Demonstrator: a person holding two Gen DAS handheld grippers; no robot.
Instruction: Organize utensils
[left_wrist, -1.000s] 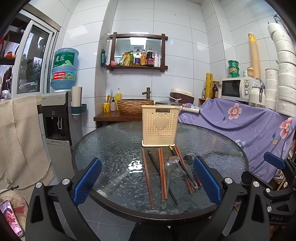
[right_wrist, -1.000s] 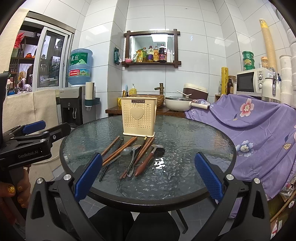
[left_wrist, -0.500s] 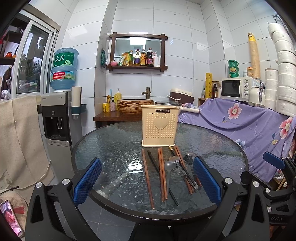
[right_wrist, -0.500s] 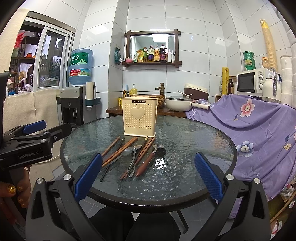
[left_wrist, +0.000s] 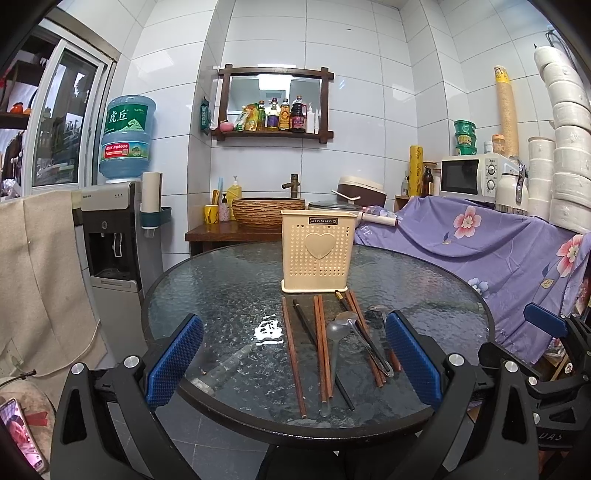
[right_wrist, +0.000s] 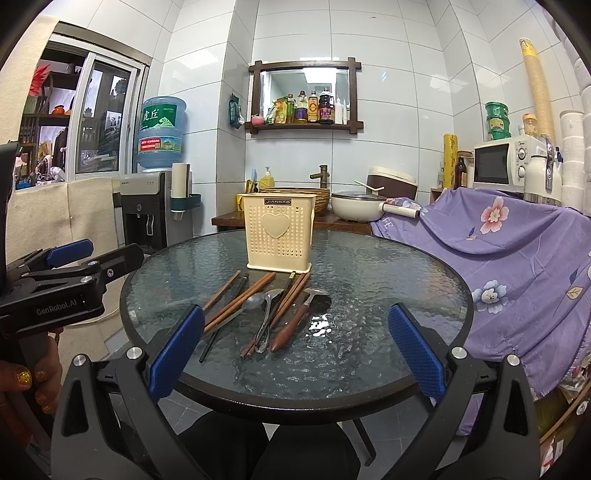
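Note:
A cream perforated utensil holder (left_wrist: 316, 254) with a heart on its front stands upright on the round glass table (left_wrist: 221, 288); it also shows in the right wrist view (right_wrist: 277, 236). In front of it lie several brown chopsticks (left_wrist: 293, 354), a black chopstick (left_wrist: 314, 339), a metal spoon (left_wrist: 335, 338) and a wood-handled spoon (right_wrist: 295, 321), all loose on the glass. My left gripper (left_wrist: 293, 358) is open and empty, at the table's near edge. My right gripper (right_wrist: 295, 354) is open and empty, to the right of the left one.
A water dispenser (left_wrist: 118, 236) stands left of the table. A purple flowered cloth (left_wrist: 480, 251) covers furniture to the right. A wooden counter with a basin (left_wrist: 267, 212) and a pot (right_wrist: 354, 210) is behind the table. The left gripper's body (right_wrist: 62, 288) shows in the right view.

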